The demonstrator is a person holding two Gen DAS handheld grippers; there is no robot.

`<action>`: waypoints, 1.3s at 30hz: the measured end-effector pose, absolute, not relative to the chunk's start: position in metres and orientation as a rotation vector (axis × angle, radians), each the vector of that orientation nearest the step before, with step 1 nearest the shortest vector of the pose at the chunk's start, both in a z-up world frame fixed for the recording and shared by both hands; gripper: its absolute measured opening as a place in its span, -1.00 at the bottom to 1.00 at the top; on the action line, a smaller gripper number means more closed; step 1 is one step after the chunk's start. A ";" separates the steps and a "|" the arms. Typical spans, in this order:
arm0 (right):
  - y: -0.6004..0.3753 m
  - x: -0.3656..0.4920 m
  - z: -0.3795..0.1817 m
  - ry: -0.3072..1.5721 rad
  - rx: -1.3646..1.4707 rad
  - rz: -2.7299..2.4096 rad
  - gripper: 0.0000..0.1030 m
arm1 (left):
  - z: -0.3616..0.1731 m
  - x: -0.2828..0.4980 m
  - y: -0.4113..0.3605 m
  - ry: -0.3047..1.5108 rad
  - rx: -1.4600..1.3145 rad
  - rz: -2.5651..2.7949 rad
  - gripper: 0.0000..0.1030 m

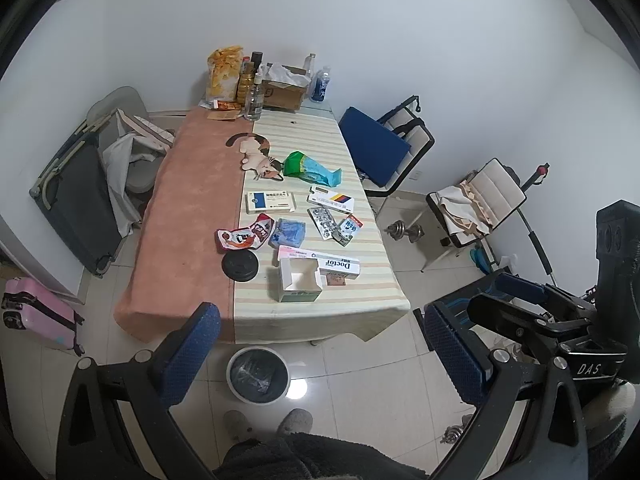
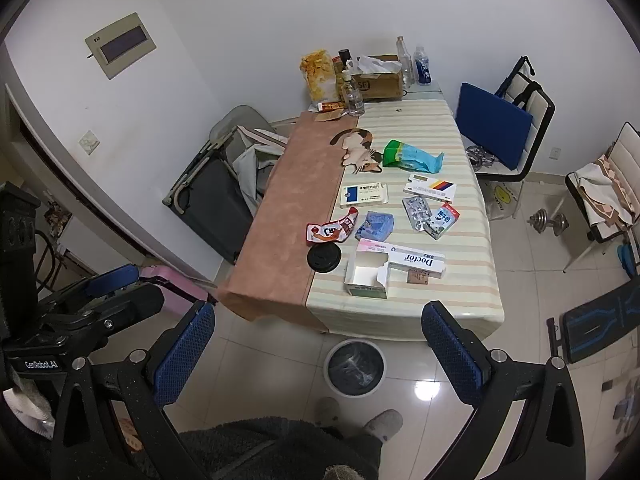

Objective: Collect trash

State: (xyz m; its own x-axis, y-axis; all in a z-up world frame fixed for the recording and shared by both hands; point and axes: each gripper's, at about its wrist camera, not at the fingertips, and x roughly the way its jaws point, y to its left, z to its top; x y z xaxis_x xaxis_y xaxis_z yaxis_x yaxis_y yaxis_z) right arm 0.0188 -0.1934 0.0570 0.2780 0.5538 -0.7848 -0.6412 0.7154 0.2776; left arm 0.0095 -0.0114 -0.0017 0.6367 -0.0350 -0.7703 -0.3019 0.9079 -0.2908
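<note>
"Doctor" reads upside down on the long white box [image 1: 322, 264] near the table's front edge. "DAS" shows on the right gripper [image 1: 452, 354] body, "GenRobot.AI" on the left gripper [image 2: 316, 354] (small print), and "SF" on the cardboard box [image 2: 380, 80].

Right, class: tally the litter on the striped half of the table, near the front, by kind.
Cardboard boxes: 4 (open box, Doctor box, blue-label box, striped box)
Wrappers and packets: 4
Blister pack: 1
Black lid: 1
Total: 10
</note>
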 end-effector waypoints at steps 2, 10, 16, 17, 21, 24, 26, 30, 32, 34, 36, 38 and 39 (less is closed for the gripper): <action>-0.193 0.019 0.057 1.009 -0.100 0.804 1.00 | -0.001 0.011 -0.013 0.874 -0.416 0.154 1.00; -0.193 0.020 0.056 1.013 -0.097 0.802 1.00 | -0.002 0.009 -0.011 0.869 -0.419 0.147 1.00; -0.195 0.022 0.055 1.014 -0.091 0.803 1.00 | -0.001 0.010 -0.013 0.870 -0.419 0.148 1.00; -0.195 0.022 0.055 1.015 -0.092 0.803 1.00 | -0.002 0.009 -0.013 0.869 -0.419 0.150 1.00; -0.197 0.023 0.056 1.013 -0.088 0.805 1.00 | -0.001 0.010 -0.013 0.869 -0.420 0.147 1.00; -0.196 0.024 0.056 1.013 -0.085 0.805 1.00 | -0.001 0.011 -0.014 0.867 -0.423 0.146 1.00; -0.197 0.026 0.056 1.014 -0.082 0.805 1.00 | 0.001 0.014 -0.014 0.870 -0.423 0.145 1.00; -0.198 0.030 0.058 1.016 -0.072 0.806 1.00 | 0.003 0.017 -0.017 0.870 -0.427 0.142 1.00; -0.198 0.030 0.059 1.016 -0.071 0.805 1.00 | 0.004 0.018 -0.019 0.868 -0.426 0.142 1.00; -0.198 0.030 0.059 1.015 -0.071 0.807 1.00 | 0.003 0.019 -0.016 0.871 -0.420 0.144 1.00; -0.197 0.031 0.059 1.015 -0.073 0.807 1.00 | 0.003 0.022 -0.018 0.870 -0.420 0.144 1.00; -0.197 0.031 0.059 1.015 -0.070 0.809 1.00 | 0.003 0.019 -0.015 0.872 -0.420 0.144 1.00; -0.197 0.032 0.059 1.015 -0.070 0.808 1.00 | 0.003 0.020 -0.016 0.872 -0.420 0.143 1.00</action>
